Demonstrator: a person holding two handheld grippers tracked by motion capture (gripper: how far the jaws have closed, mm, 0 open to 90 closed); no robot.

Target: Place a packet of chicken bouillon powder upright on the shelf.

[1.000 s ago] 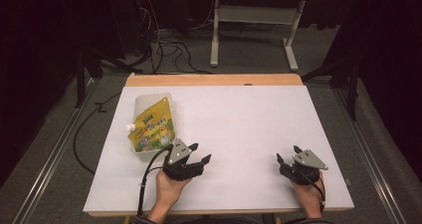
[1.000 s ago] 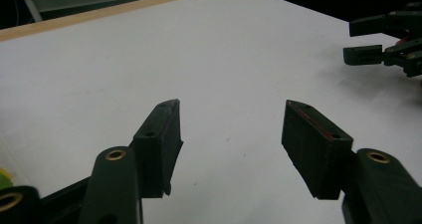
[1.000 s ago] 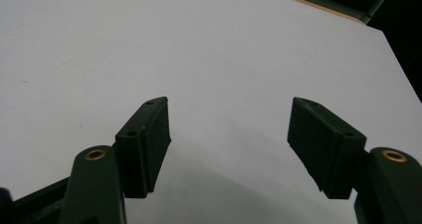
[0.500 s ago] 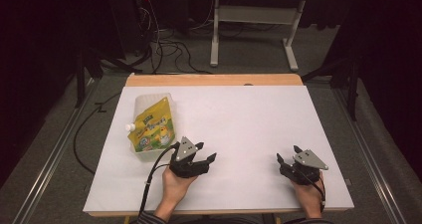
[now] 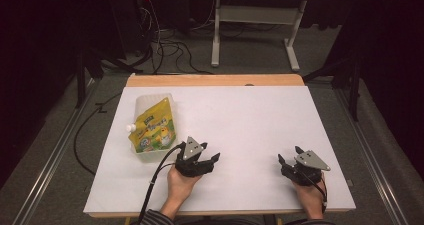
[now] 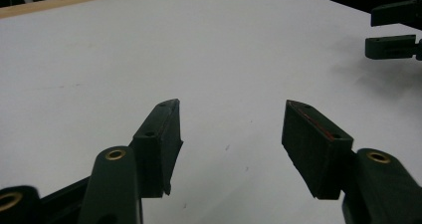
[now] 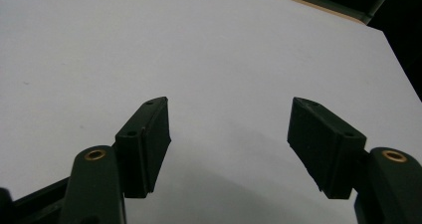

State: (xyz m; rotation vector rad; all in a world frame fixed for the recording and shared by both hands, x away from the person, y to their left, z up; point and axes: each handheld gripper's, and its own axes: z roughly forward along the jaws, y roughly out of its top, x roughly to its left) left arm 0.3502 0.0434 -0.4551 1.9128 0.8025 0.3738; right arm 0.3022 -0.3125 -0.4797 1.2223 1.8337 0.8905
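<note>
From the high view, a yellow pouch (image 5: 151, 129) with a white spout is lying flat on the left part of the white table (image 5: 260, 120), toward the far side. The left gripper (image 5: 209, 161) is hovering just right of and nearer than the pouch, not touching it. The right gripper (image 5: 289, 156) is sitting near the right near edge.

In the left gripper view, the jaws are standing wide apart over bare table, the right gripper (image 6: 395, 32) showing far right.

In the right gripper view, the jaws are gaping, grasping nothing.
</note>
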